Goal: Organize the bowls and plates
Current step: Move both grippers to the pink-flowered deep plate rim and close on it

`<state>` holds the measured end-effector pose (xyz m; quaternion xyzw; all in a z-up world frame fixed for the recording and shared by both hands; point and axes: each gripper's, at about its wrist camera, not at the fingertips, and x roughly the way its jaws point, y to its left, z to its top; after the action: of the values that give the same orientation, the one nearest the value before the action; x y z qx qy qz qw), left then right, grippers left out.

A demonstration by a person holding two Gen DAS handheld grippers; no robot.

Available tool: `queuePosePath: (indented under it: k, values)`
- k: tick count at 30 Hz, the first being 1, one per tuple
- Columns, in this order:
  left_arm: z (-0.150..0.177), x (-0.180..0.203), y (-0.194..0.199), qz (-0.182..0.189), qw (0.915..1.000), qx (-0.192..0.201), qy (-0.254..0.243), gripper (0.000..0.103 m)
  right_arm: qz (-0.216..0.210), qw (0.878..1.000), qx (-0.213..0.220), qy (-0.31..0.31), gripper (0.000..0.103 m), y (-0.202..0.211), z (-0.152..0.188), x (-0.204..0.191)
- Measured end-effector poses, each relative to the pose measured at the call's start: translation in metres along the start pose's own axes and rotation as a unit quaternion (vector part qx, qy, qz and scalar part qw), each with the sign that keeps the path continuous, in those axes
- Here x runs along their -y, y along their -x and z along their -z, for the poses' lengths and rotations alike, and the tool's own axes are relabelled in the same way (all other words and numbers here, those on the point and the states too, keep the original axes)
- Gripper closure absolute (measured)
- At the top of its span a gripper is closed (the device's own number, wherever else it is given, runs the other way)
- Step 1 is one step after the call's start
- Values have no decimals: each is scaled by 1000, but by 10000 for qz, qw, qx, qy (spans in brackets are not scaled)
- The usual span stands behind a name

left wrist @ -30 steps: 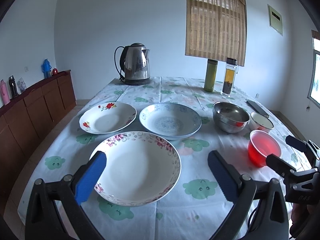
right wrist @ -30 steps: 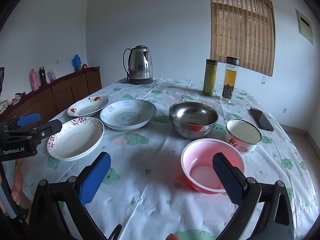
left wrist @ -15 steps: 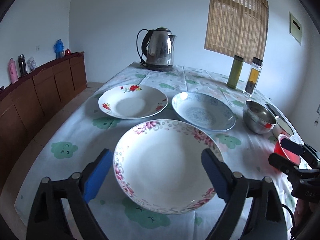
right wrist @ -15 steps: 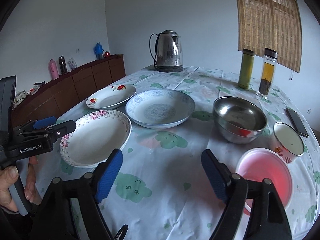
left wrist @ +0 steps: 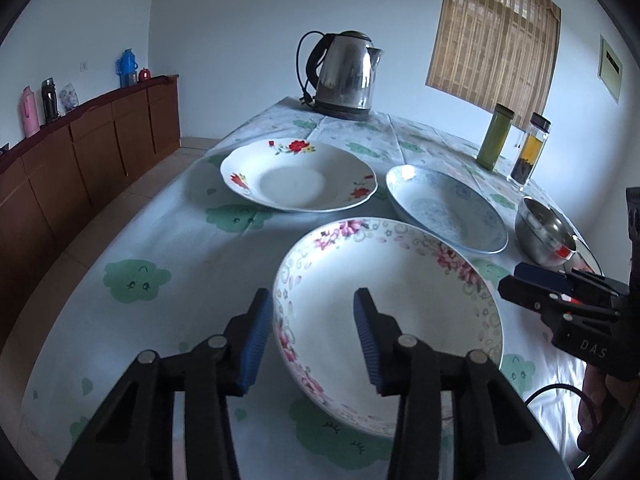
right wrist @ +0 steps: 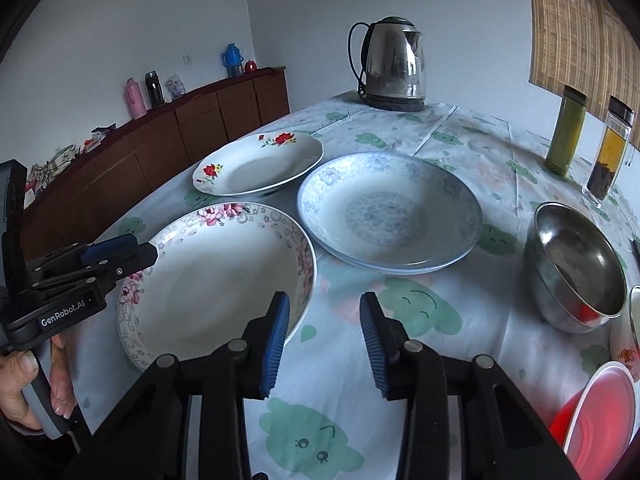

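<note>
Pink-flowered plate (left wrist: 396,320) at the table's (left wrist: 168,248) near edge: rigid, glazed, breakable; best pinched at its rim. Left gripper (left wrist: 310,334) and right gripper (right wrist: 323,336), jaws just narrowing, straddle opposite rims without pressing.

A clothed table (left wrist: 168,248) bears three plates (right wrist: 392,212), bowls (right wrist: 576,268), kettle (right wrist: 394,66) and bottles (right wrist: 566,134).

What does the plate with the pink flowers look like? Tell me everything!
The plate with pink flowers is round, deep and white, probably ceramic, with pink blooms and grey swirls around its rim. It is empty and sits flat on the tablecloth, nearest of three plates. The left tool straddles its near rim, jaws just narrowing; whether the pads touch it is unclear.
</note>
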<state>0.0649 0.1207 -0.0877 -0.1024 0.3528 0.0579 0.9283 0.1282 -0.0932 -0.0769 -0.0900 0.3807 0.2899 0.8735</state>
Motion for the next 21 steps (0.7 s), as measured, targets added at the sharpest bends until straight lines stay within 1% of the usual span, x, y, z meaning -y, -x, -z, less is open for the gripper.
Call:
queuePosePath:
  k: [5, 7, 8, 11, 12, 13, 21]
  values:
    - [-2, -3, -8, 2, 9999, -100, 21, 63, -66, 9998, -167, 7, 65, -13, -4, -1]
    - [-2, -6, -10, 30, 9999, -151, 57, 65, -77, 9996, -253, 40, 66, -20, -5, -3]
    - [-2, -7, -11, -1, 9998, -168, 47, 68, -101, 9995, -281, 50, 69, -23, -5, -4]
    - [-1, -9, -17, -18, 9997, -254, 48, 70, -135, 9993, -343, 113, 77, -29, -5, -9]
    - [0, -10, -18, 13, 9996, -290, 66, 74, -157, 9992, -351, 126, 81, -30, -5, -10]
    - [0, -12, -20, 31, 9994, -329, 84, 78, -161, 9991, -363, 145, 83, -32, -5, -11]
    - [4, -14, -31, -14, 9988, -485, 71, 87, -150, 9990, -350, 252, 85, -36, -3, -12]
